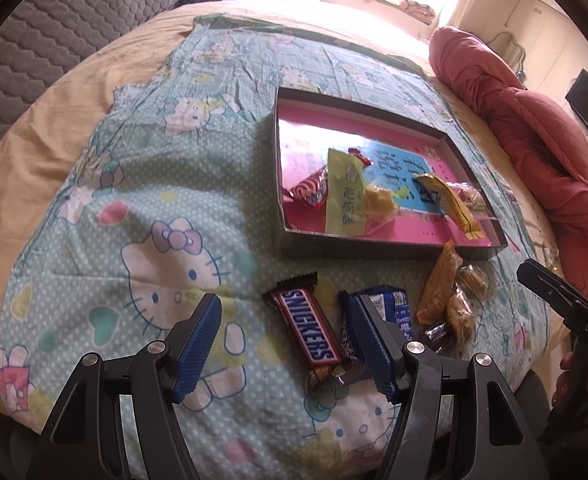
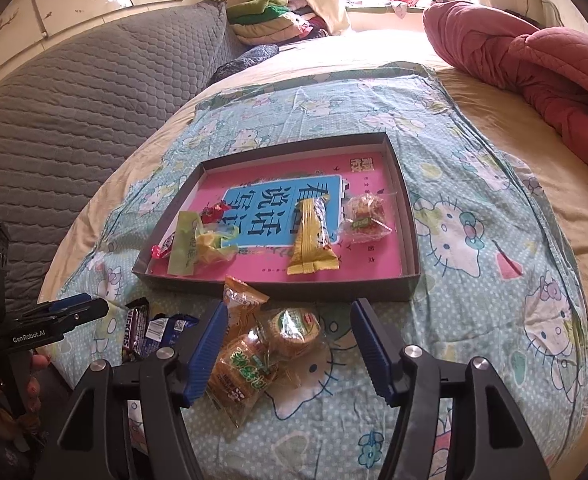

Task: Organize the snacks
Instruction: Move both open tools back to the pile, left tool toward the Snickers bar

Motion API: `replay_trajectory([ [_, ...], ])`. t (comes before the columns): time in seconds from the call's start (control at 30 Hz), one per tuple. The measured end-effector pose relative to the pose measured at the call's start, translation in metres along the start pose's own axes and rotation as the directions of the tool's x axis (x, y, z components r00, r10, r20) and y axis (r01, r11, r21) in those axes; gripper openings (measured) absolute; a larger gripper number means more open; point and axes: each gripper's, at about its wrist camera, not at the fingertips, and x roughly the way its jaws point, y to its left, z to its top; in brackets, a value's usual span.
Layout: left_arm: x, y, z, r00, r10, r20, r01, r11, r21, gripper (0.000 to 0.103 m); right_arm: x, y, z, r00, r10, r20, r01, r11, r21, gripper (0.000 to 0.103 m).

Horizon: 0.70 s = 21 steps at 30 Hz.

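Left wrist camera looks steeply down along its tongs (image 1: 288,344), close over the bed (image 1: 94,200). Right wrist camera tilts down too, close in, set to the right. Both views share the tray (image 1: 469,160) (image 2: 407,216) and the loose snacks in front.

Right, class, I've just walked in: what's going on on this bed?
A person holds a two-finger tool in each hand, sorting snacks into a shallow box on the cartoon-cat sheet. Several are already inside, including a yellow packet. The left tool stands open around a Snickers bar without gripping it. The right tool is open above clear-wrapped cakes, holding nothing. A blue wrapper and an orange packet also wait outside.
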Motion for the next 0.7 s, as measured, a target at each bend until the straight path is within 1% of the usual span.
replay_trajectory([
  [0.2, 0.012, 0.001, -0.005, 1.0, 0.013, -0.025, -0.014, 1.0, -0.023, 0.069, 0.009, -0.003, -0.009, 0.999, 0.001, -0.038, 0.0, 1.0, 0.007, 0.067],
  [0.37, 0.026, 0.004, -0.008, 0.998, 0.019, -0.061, -0.021, 0.999, -0.041, 0.069, 0.022, -0.007, -0.013, 0.997, 0.012, -0.073, -0.01, 1.0, 0.027, 0.069],
  [0.5, 0.034, 0.005, -0.009, 0.996, 0.011, -0.084, -0.015, 0.999, -0.05, 0.07, 0.033, -0.005, -0.016, 0.995, -0.005, -0.096, 0.005, 1.0, -0.007, 0.07],
  [0.7, 0.041, 0.003, -0.01, 0.996, 0.016, -0.089, -0.02, 0.999, -0.044, 0.07, 0.048, -0.003, -0.017, 0.994, -0.026, -0.108, 0.021, 0.999, -0.041, 0.07],
])
